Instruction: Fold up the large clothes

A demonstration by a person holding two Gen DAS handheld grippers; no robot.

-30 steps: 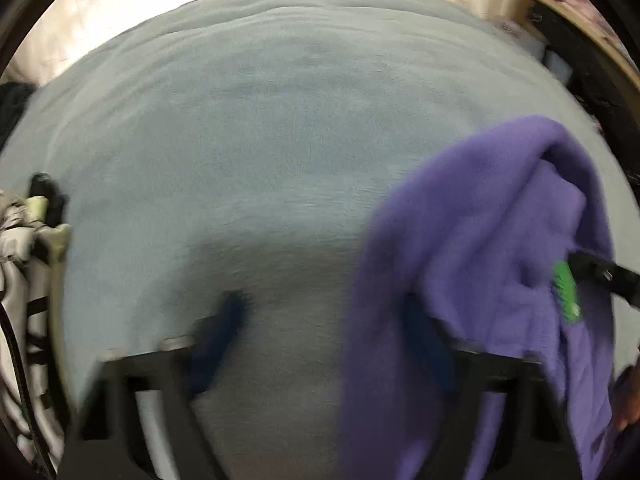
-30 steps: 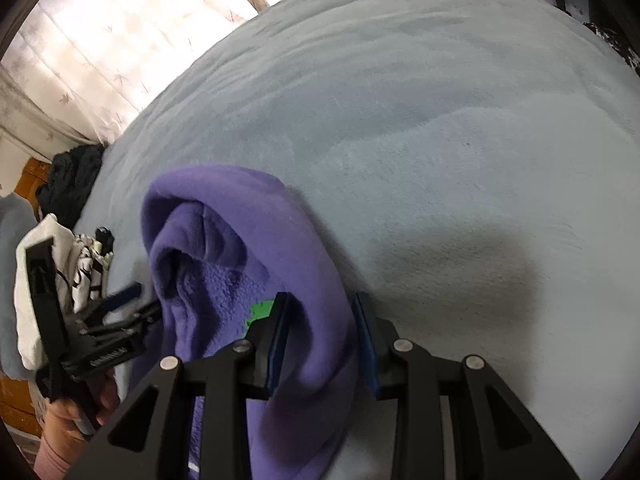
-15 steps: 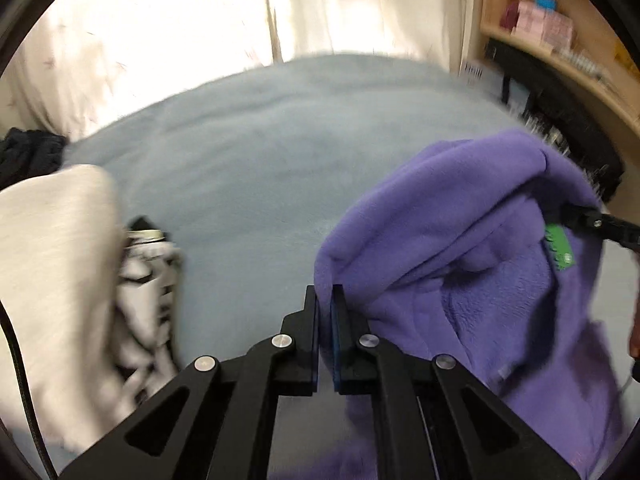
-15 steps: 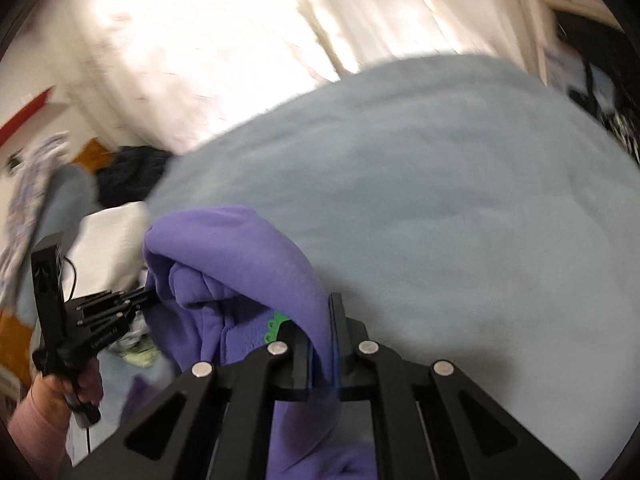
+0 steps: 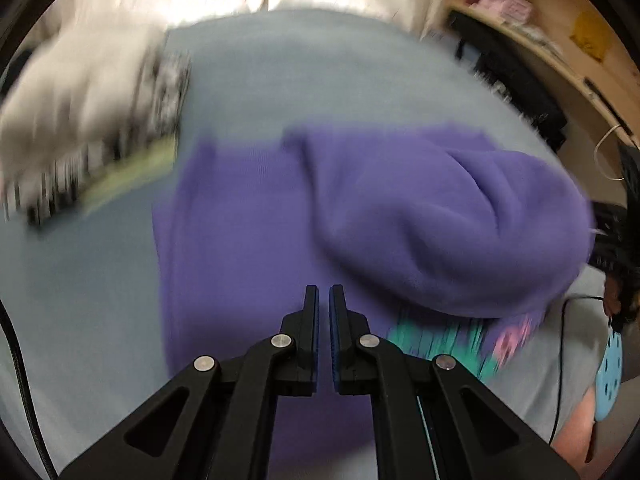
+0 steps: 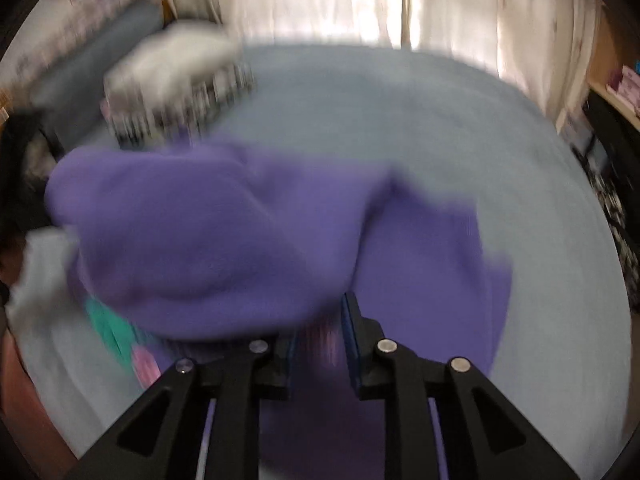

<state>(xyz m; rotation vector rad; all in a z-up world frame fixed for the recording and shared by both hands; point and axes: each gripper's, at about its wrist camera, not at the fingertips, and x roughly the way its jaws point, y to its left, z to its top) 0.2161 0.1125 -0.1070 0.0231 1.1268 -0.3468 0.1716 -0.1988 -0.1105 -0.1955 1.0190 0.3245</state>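
a pale blue blanket covers the bed. bright curtains glow with daylight at twelve o'clock. a wooden shelf stands at two o'clock in the left view.

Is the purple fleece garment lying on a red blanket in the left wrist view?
No, the purple fleece garment lies on a pale blue-grey blanket that covers the bed; no red blanket shows there.

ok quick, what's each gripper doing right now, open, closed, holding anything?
Left gripper: closed, holding nothing.
Right gripper: jaws just opening, slightly apart; purple garment drapes over one finger, no visible grip.
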